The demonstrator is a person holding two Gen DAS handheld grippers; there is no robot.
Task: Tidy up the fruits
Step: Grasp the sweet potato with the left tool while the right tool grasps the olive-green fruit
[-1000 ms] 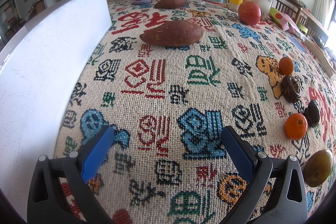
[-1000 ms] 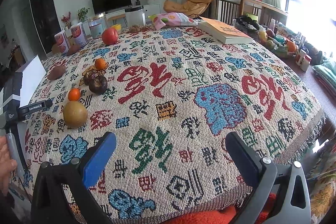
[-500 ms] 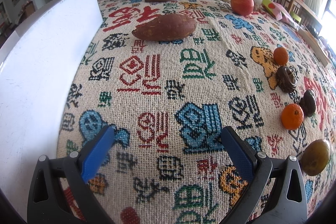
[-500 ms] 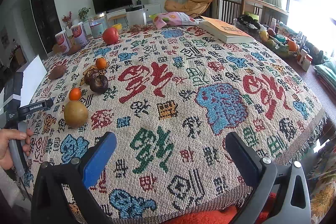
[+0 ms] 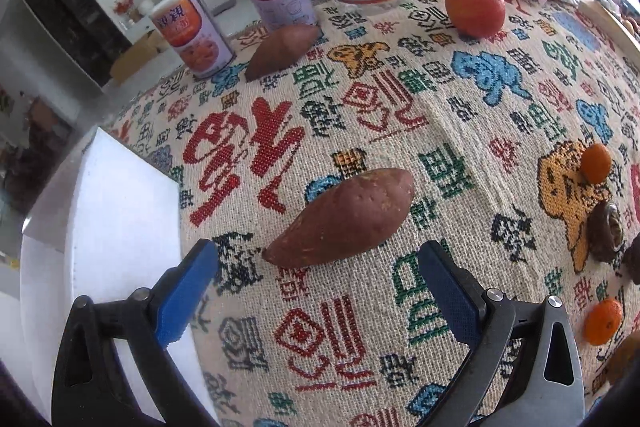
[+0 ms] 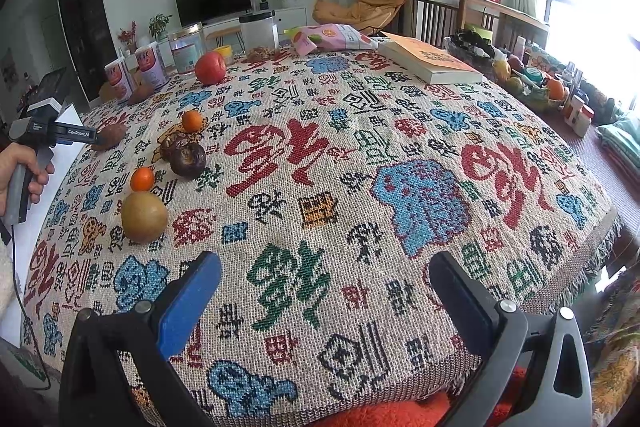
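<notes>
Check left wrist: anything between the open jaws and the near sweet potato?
Nothing. In the left wrist view only bare patterned tablecloth separates the left gripper from the near sweet potato.

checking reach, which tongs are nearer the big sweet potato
Left. The left tongs are open right in front of the sweet potato, almost straddling it. The right tongs hover open at the cloth's near edge, far from it.

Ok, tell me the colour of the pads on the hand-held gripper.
Blue pads on black arms, clearest in the left wrist view.

tablecloth (image 5: 360, 131): coarse woven cloth | sweet potato (image 5: 344, 223): matt, rough skin
</notes>
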